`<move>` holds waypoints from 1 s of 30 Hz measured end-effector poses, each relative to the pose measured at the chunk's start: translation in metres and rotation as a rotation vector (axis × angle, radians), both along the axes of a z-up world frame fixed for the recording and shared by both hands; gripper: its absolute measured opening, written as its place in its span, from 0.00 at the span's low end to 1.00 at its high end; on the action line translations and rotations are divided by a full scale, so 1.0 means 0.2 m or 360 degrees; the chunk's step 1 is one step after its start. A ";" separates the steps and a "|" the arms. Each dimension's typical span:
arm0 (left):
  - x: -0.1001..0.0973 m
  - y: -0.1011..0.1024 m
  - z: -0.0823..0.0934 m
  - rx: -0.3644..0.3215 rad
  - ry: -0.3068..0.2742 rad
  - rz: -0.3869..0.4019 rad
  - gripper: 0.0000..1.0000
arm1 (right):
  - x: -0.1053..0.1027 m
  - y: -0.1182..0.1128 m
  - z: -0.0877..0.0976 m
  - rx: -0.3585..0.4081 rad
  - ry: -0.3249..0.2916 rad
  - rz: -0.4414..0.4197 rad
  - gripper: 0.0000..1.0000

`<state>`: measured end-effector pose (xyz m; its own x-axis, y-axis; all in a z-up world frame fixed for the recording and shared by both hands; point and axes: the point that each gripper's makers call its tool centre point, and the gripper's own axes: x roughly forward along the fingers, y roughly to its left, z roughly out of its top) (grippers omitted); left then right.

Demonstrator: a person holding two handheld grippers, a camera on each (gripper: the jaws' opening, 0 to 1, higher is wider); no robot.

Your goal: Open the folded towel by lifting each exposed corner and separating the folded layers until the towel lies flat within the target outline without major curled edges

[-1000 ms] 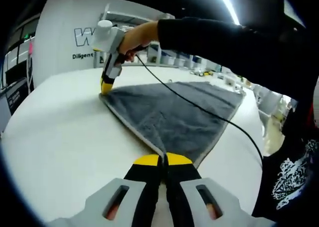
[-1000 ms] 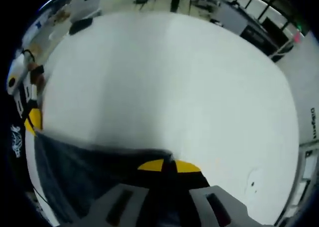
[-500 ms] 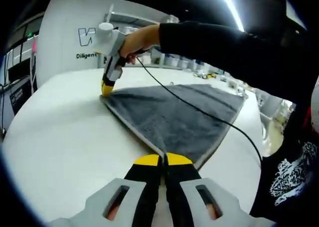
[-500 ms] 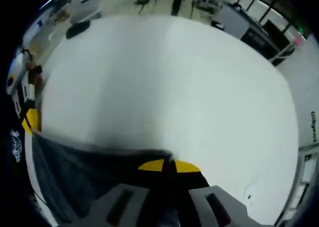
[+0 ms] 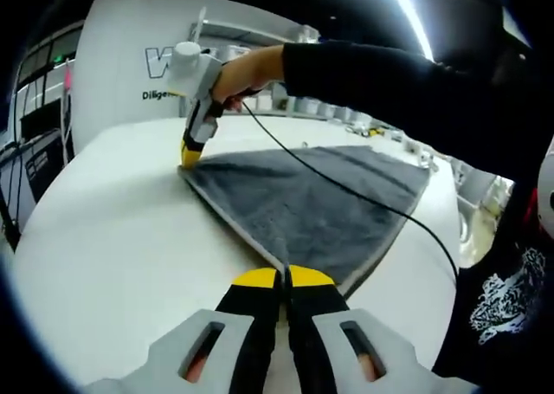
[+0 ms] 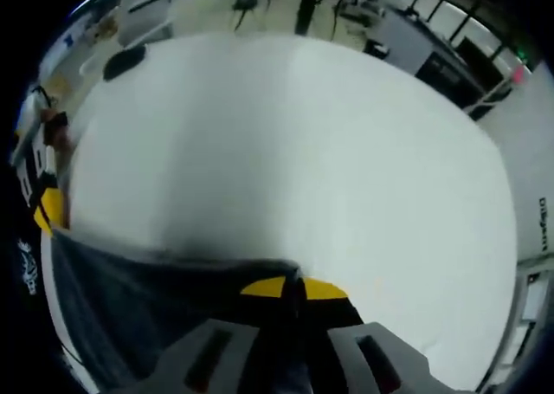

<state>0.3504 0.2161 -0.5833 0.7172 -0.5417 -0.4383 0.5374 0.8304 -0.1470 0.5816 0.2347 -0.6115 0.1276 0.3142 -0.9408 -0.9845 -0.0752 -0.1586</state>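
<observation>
The grey towel (image 5: 312, 208) is spread on the white desk (image 5: 121, 238). One corner stays clamped in the left gripper (image 5: 283, 277) at 6 o'clock, another in the right gripper (image 5: 189, 156) at 11 o'clock. Since a second ago, little has changed; the edge between them remains taut.

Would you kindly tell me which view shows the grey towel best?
The left gripper view: the towel spreads across the white table, both pinched corners visible. The right gripper view shows a dark, blurred strip of it behind its jaws.
</observation>
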 end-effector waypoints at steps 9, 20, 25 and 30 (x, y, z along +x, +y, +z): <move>-0.01 0.10 -0.02 0.0022 0.0029 0.0017 0.00 | -0.01 0.10 0.00 -0.0008 0.0000 -0.0031 0.01; -0.04 0.18 -0.02 0.0039 0.0029 0.0061 0.00 | -0.02 0.20 0.01 0.0006 -0.0015 -0.0008 0.01; -0.06 0.15 -0.03 0.0041 0.0037 0.0061 0.00 | -0.02 0.21 0.00 0.0001 -0.0014 -0.0006 0.01; -0.06 0.12 -0.01 -0.0007 0.0037 0.0058 0.00 | -0.02 0.23 0.02 0.0098 -0.0066 0.0123 0.10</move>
